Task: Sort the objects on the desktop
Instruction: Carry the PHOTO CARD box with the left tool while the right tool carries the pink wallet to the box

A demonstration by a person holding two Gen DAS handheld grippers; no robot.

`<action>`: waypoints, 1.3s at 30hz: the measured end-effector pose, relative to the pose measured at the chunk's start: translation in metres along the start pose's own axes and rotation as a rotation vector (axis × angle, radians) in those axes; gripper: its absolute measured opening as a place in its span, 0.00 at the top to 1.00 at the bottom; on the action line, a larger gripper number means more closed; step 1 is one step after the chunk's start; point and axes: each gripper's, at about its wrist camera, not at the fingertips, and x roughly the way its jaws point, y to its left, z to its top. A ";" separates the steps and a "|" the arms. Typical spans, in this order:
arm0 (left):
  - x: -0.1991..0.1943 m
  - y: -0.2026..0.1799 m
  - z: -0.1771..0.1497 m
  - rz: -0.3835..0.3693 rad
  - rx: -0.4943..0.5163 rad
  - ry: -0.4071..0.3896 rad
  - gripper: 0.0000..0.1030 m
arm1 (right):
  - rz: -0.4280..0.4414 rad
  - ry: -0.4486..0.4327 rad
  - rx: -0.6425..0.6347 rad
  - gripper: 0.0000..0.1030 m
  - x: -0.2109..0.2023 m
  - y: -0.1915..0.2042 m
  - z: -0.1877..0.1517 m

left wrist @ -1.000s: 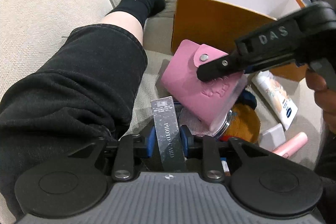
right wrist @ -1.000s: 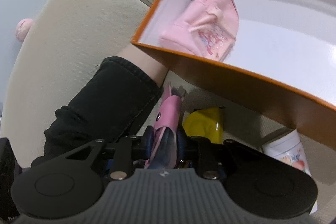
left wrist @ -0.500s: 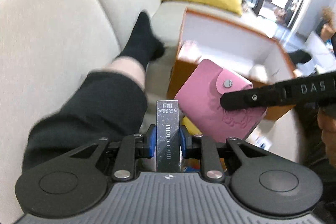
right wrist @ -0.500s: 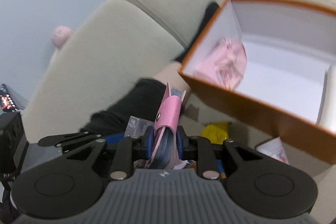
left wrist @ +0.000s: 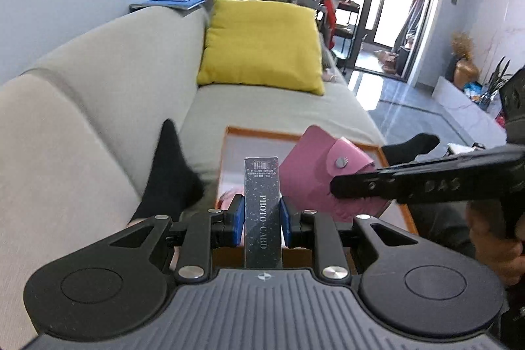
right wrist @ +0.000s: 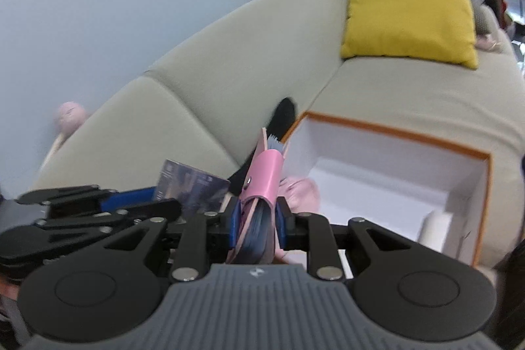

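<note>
Both tongs have risen since before: left tongs (left wrist: 262, 216) grip a card box (left wrist: 262, 205), right tongs (right wrist: 255, 225) grip a pink wallet (right wrist: 262, 182), orange box (right wrist: 485, 186) now below.

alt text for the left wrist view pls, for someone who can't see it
The left gripper is shut on a dark box printed PHOTO CARD, held over an open orange box on a grey sofa. Beside it, the right gripper pinches a pink snap wallet; a yellow cushion sits behind.
</note>
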 end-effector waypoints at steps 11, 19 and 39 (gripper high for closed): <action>0.062 0.010 0.014 -0.016 -0.005 0.056 0.75 | -0.224 0.197 0.065 0.77 0.122 -0.057 -0.007; 0.079 0.027 0.008 -0.028 -0.030 0.078 0.75 | -0.263 0.261 0.063 0.77 0.163 -0.053 -0.019; 0.075 0.052 0.008 -0.056 -0.086 0.057 0.75 | 0.020 0.351 0.238 0.63 0.197 -0.056 -0.024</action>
